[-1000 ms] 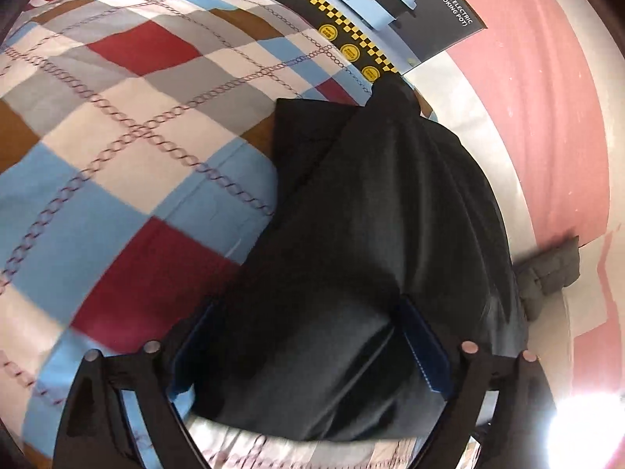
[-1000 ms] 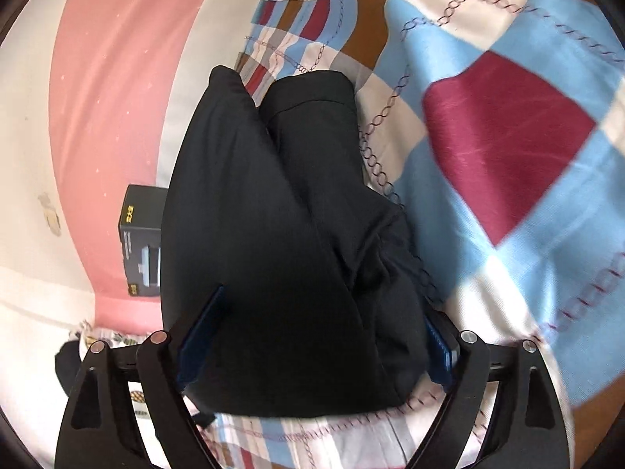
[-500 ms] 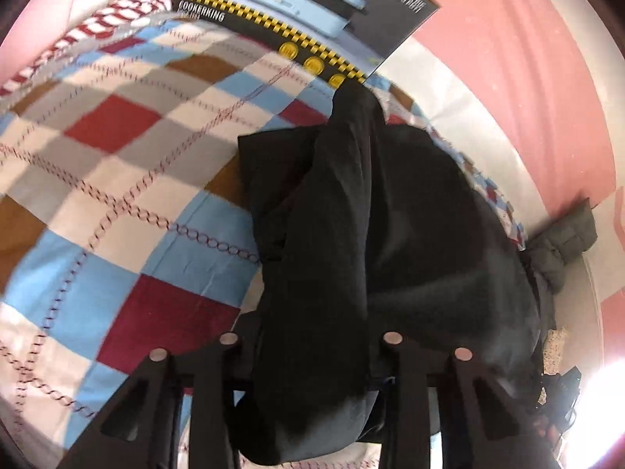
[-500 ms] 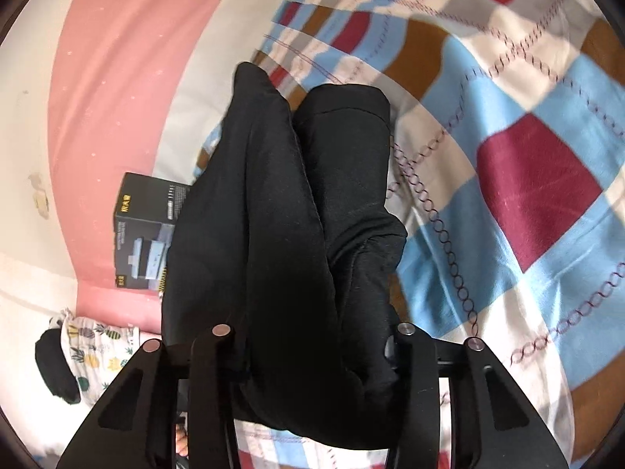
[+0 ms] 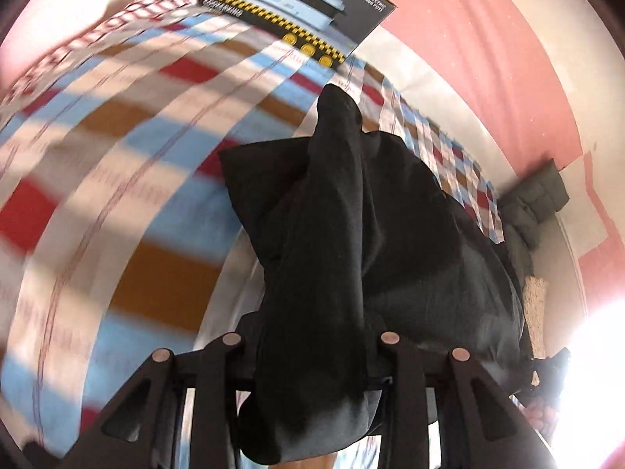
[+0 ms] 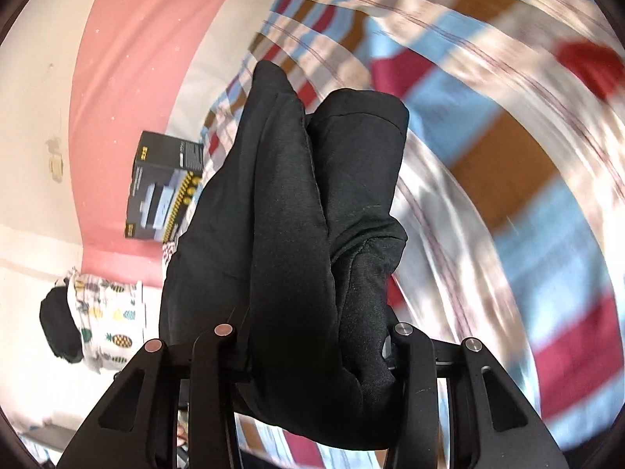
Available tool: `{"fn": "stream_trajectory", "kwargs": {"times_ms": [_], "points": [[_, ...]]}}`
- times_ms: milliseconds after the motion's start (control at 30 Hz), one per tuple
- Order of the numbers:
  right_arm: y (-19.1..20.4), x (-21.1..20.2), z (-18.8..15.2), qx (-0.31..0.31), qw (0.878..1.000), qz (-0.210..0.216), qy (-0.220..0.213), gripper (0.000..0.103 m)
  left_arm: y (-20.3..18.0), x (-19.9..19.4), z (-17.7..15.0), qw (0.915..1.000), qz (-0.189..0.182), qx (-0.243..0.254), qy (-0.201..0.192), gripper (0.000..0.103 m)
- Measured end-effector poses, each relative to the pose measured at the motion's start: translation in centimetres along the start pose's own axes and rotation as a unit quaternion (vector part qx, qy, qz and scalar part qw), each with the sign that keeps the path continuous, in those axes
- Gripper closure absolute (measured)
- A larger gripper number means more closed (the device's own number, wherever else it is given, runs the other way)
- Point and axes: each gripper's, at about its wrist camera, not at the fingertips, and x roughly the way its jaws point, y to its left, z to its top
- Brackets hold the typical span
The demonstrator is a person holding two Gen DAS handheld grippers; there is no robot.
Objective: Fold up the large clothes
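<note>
While both black two-finger grippers are clenching bunched folds of one large black fabric garment [image 5: 351,234], the checked bedspread [image 5: 129,164] beneath them is streaking into blur.

The left gripper [image 5: 308,355] is gripping a thick gathered ridge of the cloth between its jaws. Ahead of it, the garment is stretching away as a dark sloping mass, with a flat squared flap jutting to the gripper's left and a rounded tip at the far end. To its left, the bedspread is showing blocks of red, light blue, brown, grey and white crossed by thin chain-pattern lines. Far ahead, a black cardboard appliance box [image 5: 300,4] with a yellow-and-black chequered strip is standing at the bed's far edge. To the right, a pink and white wall [image 5: 488,58] is curving past, with a grey-green padded item [image 5: 535,207] lying low beside it and strong glare at lower right.

The right gripper [image 6: 312,336] is likewise grasping a doubled bundle of the same garment [image 6: 297,203], which is rising ahead of it in two long lobes. The bedspread [image 6: 488,156] is lying to its right. To its left, the box [image 6: 164,187] is standing against the pink wall [image 6: 129,58], and nearer, a white pineapple-print cloth [image 6: 101,312] is lying beside a black rounded object [image 6: 58,324].
</note>
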Motion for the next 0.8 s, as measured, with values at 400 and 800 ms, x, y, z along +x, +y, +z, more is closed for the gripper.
{"fn": "stream_trajectory", "kwargs": {"times_ms": [400, 800], "points": [[-4.2, -2.9, -7.0, 0.026, 0.999, -0.008, 0.016, 0.055, 2.2, -3.0, -7.8, 0.9995, 0.021, 0.017, 0.019, 0.066], [-3.2, -5.9, -7.5, -0.021, 0.998, -0.066, -0.004, 0.037, 2.4, -6.6, -6.7, 0.9975, 0.067, 0.025, -0.003, 0.055]]}}
